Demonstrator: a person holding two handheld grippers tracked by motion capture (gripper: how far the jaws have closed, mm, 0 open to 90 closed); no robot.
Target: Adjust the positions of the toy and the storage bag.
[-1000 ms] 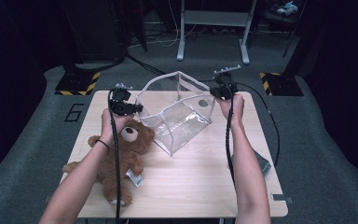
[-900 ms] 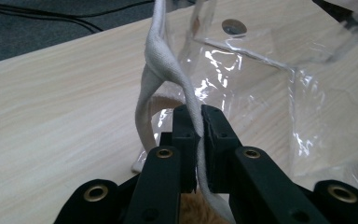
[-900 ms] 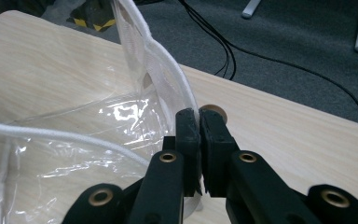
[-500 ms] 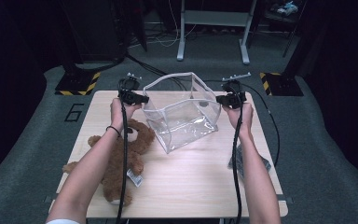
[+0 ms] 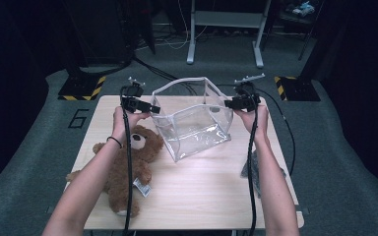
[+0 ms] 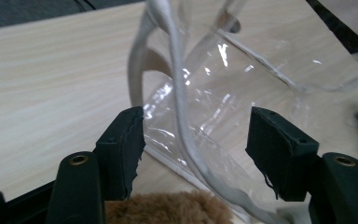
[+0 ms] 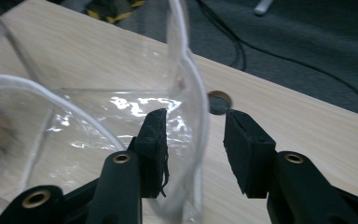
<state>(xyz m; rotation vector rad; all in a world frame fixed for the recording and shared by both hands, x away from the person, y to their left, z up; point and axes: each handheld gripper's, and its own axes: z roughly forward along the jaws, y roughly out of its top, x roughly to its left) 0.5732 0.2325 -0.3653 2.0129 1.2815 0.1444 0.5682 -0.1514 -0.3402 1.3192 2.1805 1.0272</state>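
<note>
Because the bag (image 5: 192, 123) is thin clear plastic with a white trimmed rim, it should handle as light, limp and slippery; the walls will likely buckle under any side load and the film gives the jaws little friction. It stands open-mouthed on the tabletop (image 5: 211, 196), at the middle rear, between the two grippers, with the bear (image 5: 123, 167) lying just beside it to the left.

Recommended hold: the white rim, at opposite sides. The trim looks stiffer than the film and should resist tearing.

Left gripper (image 5: 150, 108): jaws have just been opening and stand well apart. In the left gripper view the rim (image 6: 179, 102) runs between the pads (image 6: 121, 149) without contact on either one. Nothing is held.

Right gripper (image 5: 229, 103): jaws have just been opening and stand partly apart. In the right gripper view the rim (image 7: 193, 107) passes between the pads (image 7: 154, 149); the film lies close to the left pad, but no clamping is evident. Nothing is held.

Limits of view: the film's edges are hard to trace against the glare. A dark item (image 5: 256, 169) beside the right forearm is partly covered and cannot be identified. The bear's lower body is partly covered by the left arm and cable.
</note>
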